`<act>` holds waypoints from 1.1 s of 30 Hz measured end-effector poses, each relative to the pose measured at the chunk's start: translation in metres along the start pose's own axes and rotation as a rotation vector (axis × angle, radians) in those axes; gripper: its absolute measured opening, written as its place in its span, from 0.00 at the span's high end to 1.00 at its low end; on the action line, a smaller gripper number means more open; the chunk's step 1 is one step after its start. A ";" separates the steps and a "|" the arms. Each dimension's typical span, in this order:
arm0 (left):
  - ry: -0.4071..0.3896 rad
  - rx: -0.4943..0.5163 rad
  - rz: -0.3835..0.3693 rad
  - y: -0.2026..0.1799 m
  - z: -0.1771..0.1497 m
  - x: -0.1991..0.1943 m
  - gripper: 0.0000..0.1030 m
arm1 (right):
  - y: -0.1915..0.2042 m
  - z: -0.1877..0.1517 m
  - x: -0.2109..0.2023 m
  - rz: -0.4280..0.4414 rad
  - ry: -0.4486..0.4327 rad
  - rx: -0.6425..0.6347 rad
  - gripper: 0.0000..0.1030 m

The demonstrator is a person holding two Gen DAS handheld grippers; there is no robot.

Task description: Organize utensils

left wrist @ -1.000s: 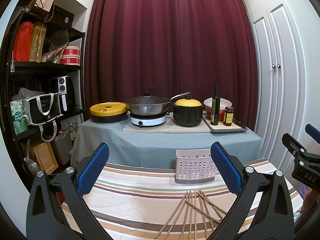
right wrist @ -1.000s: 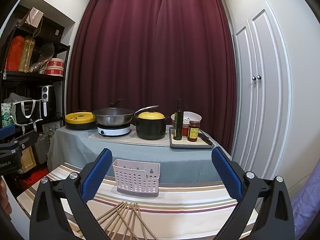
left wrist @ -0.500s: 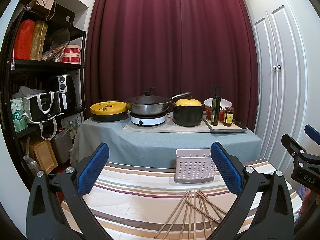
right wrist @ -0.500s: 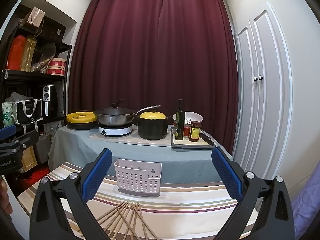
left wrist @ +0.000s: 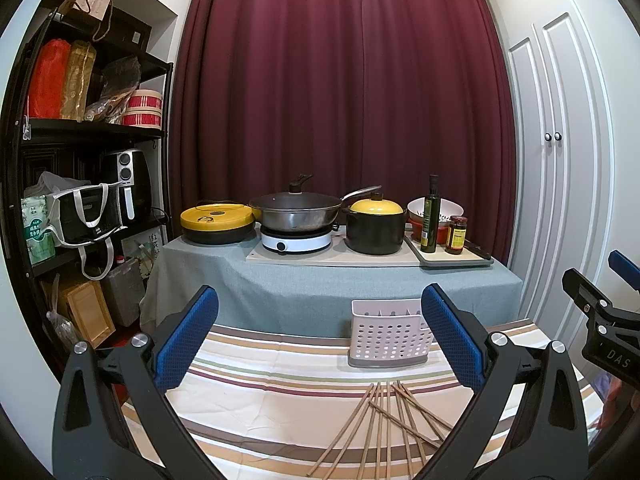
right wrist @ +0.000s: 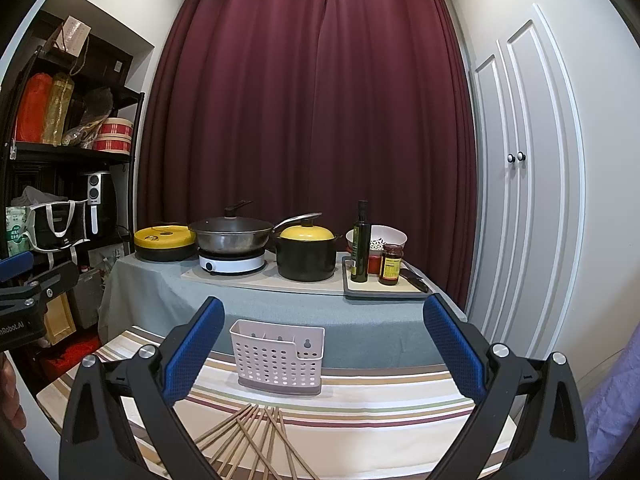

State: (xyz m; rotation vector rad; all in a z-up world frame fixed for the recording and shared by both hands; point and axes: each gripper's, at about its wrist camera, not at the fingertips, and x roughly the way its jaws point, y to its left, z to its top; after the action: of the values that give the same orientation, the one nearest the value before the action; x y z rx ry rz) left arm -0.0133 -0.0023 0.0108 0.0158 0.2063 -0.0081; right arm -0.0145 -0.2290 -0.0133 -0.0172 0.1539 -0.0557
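Several wooden chopsticks [left wrist: 390, 426] lie fanned and crossed at the lower centre of our left view, just below the perforated holder [left wrist: 389, 334]. Both the left gripper [left wrist: 320, 340] and right gripper [right wrist: 322, 344] hover spread wide, holding nothing. We judge it best to single out an outer stick — pinching mid-shaft — before lifting toward the holder.

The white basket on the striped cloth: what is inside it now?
The basket shows only its inner dividers near the rim; no chopsticks stick out. Its bottom is hidden by the front wall. The chopsticks lie loose on the cloth in front of it.
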 end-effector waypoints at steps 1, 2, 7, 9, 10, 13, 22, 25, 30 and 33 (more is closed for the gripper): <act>0.001 0.000 0.000 0.000 0.000 0.000 0.04 | 0.000 0.001 0.001 0.002 0.001 0.001 0.06; 0.000 -0.001 -0.001 0.000 -0.001 0.000 0.04 | -0.004 -0.010 -0.004 -0.002 -0.006 0.001 0.06; -0.002 -0.001 -0.001 0.002 -0.002 -0.001 0.04 | -0.001 -0.009 -0.004 0.000 -0.007 0.002 0.06; -0.004 -0.004 0.001 0.003 -0.003 -0.002 0.04 | -0.001 -0.009 -0.004 0.000 -0.007 0.001 0.06; -0.004 -0.003 0.001 0.003 -0.003 -0.002 0.04 | -0.001 -0.009 -0.004 -0.001 -0.007 0.001 0.06; -0.003 -0.003 0.000 0.003 -0.003 -0.002 0.04 | -0.001 -0.008 -0.004 0.000 -0.006 0.002 0.06; -0.004 -0.006 0.000 0.005 -0.002 -0.003 0.04 | 0.002 -0.009 -0.004 -0.001 -0.007 0.001 0.06; -0.004 -0.007 -0.001 0.006 -0.002 -0.003 0.04 | 0.002 -0.010 -0.004 -0.001 -0.007 0.001 0.06; -0.003 -0.007 -0.002 0.007 -0.002 -0.003 0.04 | 0.003 -0.011 -0.003 0.001 -0.007 0.001 0.06; -0.003 -0.006 -0.003 0.006 -0.001 -0.002 0.04 | 0.004 -0.011 -0.004 0.000 -0.008 0.000 0.06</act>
State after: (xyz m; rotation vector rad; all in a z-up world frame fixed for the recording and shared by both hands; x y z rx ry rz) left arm -0.0157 0.0036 0.0104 0.0091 0.2030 -0.0104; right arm -0.0194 -0.2249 -0.0235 -0.0170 0.1458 -0.0554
